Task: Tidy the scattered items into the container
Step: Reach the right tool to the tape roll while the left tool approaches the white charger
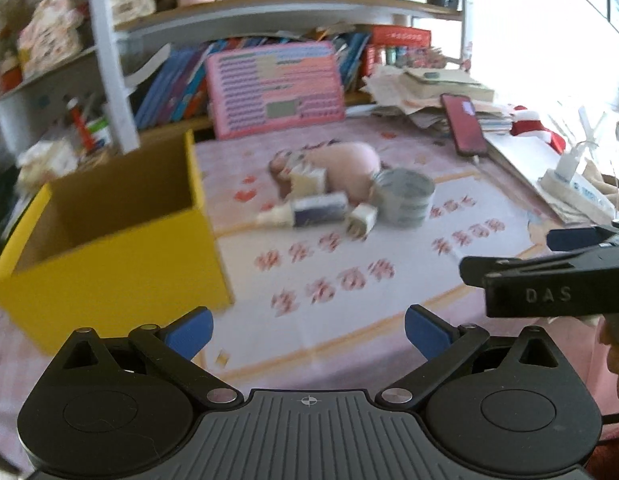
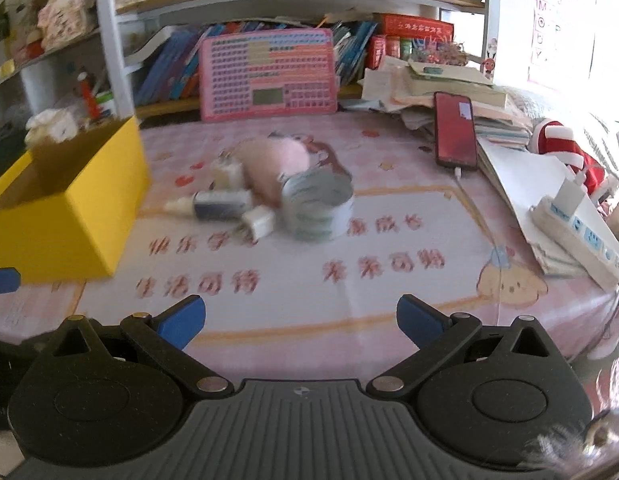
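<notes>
An open yellow box (image 1: 109, 256) (image 2: 65, 208) stands on the left of the table. A cluster of items lies mid-table: a tape roll (image 1: 403, 198) (image 2: 317, 210), a pink pouch (image 1: 349, 164) (image 2: 277, 160), a small bottle (image 1: 305, 210) (image 2: 213, 204) on its side, a white charger plug (image 1: 361, 220) (image 2: 259, 222) and a second white plug (image 1: 307, 180) (image 2: 227, 170). My left gripper (image 1: 308, 330) is open and empty, short of the cluster. My right gripper (image 2: 300, 320) is open and empty; it also shows at the right of the left wrist view (image 1: 549, 276).
A pink keyboard toy (image 1: 275, 88) (image 2: 267, 74) leans against books at the back. A red phone (image 1: 463, 124) (image 2: 455, 130) lies on a paper stack at the right. A white power strip (image 2: 577, 232) sits far right. Shelves stand behind.
</notes>
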Motion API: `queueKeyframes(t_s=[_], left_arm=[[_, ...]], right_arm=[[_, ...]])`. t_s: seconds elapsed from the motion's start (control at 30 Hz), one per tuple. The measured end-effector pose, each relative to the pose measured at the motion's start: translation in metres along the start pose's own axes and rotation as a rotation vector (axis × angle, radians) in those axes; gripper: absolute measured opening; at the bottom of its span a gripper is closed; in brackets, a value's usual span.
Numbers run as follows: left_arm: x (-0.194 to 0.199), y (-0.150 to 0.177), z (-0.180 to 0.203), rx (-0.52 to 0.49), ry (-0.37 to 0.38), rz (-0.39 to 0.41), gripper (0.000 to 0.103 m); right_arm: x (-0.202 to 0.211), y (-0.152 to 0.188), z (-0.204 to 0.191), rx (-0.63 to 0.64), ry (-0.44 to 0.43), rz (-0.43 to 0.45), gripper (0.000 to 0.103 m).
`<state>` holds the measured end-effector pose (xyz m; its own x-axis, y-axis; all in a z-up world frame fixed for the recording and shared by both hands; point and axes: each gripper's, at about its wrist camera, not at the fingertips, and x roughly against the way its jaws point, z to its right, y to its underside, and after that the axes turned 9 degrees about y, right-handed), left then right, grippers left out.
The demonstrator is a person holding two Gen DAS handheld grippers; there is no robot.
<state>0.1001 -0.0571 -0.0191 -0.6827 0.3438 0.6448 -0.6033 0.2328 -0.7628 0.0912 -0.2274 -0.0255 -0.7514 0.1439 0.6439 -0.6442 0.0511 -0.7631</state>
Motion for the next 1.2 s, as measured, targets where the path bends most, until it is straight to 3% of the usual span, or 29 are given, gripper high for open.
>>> queueKeyframes(t_s=[0.23, 0.33, 0.6, 0.67, 0.83, 1.1, 1.2], left_arm=[[-0.036, -0.03, 0.008, -0.009, 0.025, -0.006, 0.101], [-0.052, -0.038, 0.013, -0.006, 0.021, -0.02, 0.096], [-0.099, -0.056, 0.019, 0.008, -0.004, -0.097, 0.071], [-0.109, -0.06, 0.018, 0.013, -0.018, -0.108, 0.07], [-0.131, -0.065, 0.013, 0.028, -0.034, -0.144, 0.051], [-0.159, -0.075, 0.011, 0.02, -0.012, -0.189, 0.05], [-0.17, -0.079, 0.01, 0.012, -0.029, -0.213, 0.05]], right_arm=[[-0.031, -0.034, 0.024, -0.012, -0.009, 0.012, 0.103], [-0.047, -0.043, 0.032, -0.005, -0.023, -0.001, 0.103], [-0.094, -0.065, 0.042, 0.012, -0.086, -0.042, 0.103], [-0.106, -0.07, 0.038, 0.042, -0.106, -0.059, 0.103], [-0.136, -0.078, 0.027, 0.117, -0.142, -0.081, 0.103], [-0.179, -0.089, 0.006, 0.161, -0.207, -0.131, 0.102], [-0.187, -0.091, 0.006, 0.181, -0.181, -0.123, 0.09]])
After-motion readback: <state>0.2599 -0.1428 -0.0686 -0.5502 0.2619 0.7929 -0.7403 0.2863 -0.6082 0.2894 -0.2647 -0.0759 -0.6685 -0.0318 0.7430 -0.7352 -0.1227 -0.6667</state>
